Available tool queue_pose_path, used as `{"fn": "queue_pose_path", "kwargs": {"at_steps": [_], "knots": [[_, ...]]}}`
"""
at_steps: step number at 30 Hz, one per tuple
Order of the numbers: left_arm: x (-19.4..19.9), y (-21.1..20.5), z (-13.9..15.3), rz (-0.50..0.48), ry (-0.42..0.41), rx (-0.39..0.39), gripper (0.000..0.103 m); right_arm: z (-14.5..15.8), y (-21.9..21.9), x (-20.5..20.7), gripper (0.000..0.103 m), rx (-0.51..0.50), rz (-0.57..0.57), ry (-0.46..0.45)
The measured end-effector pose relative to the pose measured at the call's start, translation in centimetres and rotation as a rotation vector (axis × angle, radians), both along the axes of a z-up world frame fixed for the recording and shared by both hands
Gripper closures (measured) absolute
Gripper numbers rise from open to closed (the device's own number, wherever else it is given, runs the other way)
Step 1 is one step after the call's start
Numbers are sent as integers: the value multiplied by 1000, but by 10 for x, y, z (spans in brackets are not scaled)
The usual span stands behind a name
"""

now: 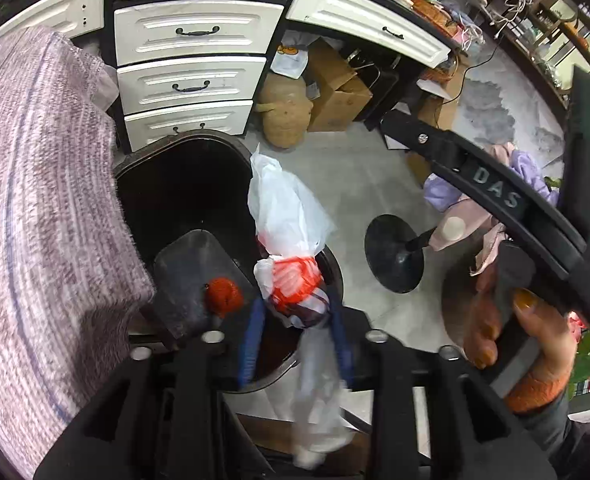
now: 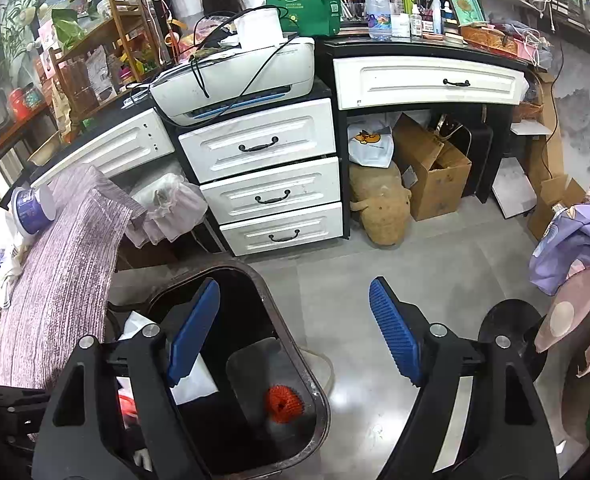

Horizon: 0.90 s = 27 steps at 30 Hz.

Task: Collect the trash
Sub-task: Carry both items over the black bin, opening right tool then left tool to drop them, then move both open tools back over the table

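Note:
A white plastic bag with red print (image 1: 293,280) hangs between the blue pads of my left gripper (image 1: 297,340), over the near rim of a black trash bin (image 1: 215,138). The jaws stand apart, with a dark gap left of the bag's blurred lower end. Inside the bin lie a grey flap (image 1: 187,276) and an orange-red ball (image 1: 223,296). In the right wrist view my right gripper (image 2: 295,336) is open and empty above the same bin (image 2: 281,304), with the orange-red ball (image 2: 283,400) and white trash (image 2: 193,384) below it. A hand (image 1: 535,340) holds the right tool's black frame (image 1: 495,192).
A purple-white woven cloth (image 2: 63,264) covers a surface left of the bin, with a blue-white cup (image 2: 31,208) on it. White drawers (image 2: 271,196) stand behind the bin, a cardboard box (image 2: 435,176) under the desk. A black round stand base (image 1: 393,254) and pastel clothes (image 2: 575,248) are right.

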<state>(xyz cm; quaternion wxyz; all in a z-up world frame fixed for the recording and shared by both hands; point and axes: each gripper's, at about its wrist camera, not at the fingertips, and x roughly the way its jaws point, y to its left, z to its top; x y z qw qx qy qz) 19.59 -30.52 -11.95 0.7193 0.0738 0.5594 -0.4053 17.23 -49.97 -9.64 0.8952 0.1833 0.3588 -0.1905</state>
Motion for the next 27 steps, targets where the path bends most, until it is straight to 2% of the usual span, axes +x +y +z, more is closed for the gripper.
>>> {"fn": "queue_pose_path", "kwargs": {"at_steps": [2, 5, 10, 16, 23, 27], "knots": [[-3, -1, 0, 5, -12, 3, 38, 0, 0, -1, 25, -2, 0, -1], [-7, -4, 4, -2, -44, -7, 25, 0, -1, -2, 24, -1, -6, -4], [-14, -3, 14, -15, -103, -31, 19, -1, 0, -1, 23, -3, -3, 1], [-24, 21, 33, 24, -217, -65, 14, 0, 13, 4, 23, -30, 40, 13], [-19, 60, 51, 115, -304, -73, 11, 12, 39, 12, 20, -68, 114, 17], [-13, 96, 58, 199, -331, -80, 11, 25, 68, 22, 19, -71, 208, -1]]}}
